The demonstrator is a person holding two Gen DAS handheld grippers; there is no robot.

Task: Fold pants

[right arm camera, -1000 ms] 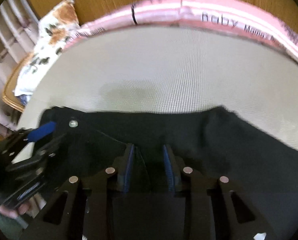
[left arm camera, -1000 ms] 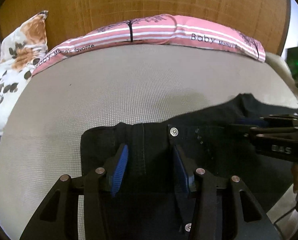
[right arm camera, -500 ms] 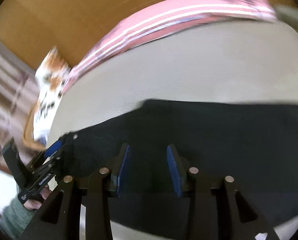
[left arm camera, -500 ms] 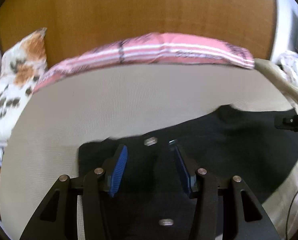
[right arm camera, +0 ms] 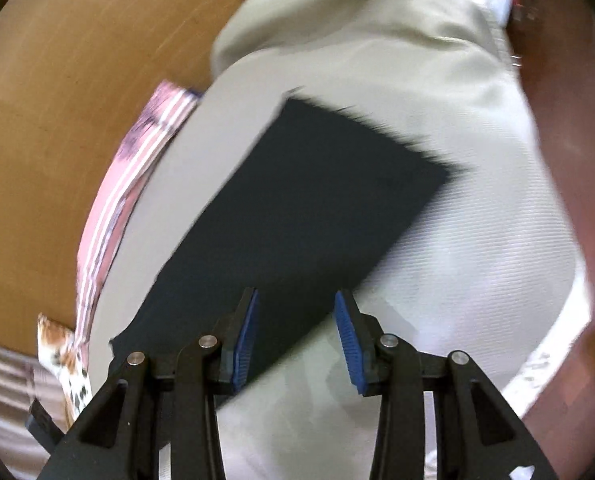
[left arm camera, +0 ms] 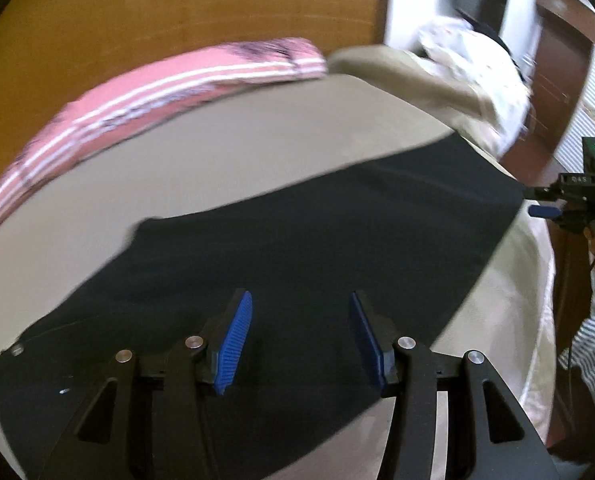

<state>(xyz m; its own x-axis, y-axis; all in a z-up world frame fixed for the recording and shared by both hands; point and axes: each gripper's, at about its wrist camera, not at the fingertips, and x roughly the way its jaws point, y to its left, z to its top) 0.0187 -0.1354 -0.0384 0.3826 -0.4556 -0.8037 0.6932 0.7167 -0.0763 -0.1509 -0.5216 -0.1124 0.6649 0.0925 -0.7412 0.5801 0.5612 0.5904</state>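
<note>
I see the black pants [left arm camera: 305,248] lying flat in a long strip across the beige bed [left arm camera: 225,152], near the pink striped pillow [left arm camera: 145,92]. My left gripper [left arm camera: 300,336] hovers over them, blue pads [left arm camera: 233,344] spread wide and holding nothing. My right gripper [right arm camera: 295,336] is likewise spread over the pants' near edge, empty.

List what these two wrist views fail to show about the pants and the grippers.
- Pants, left wrist view: the near part is cut off by the bottom edge and covered by the left gripper.
- Pants' far hem, right wrist view: smeared by motion blur.
- Pink striped pillow: print blurred, unreadable.
- Right gripper: open over the pants' edge; contact with the cloth cannot be judged.
</note>
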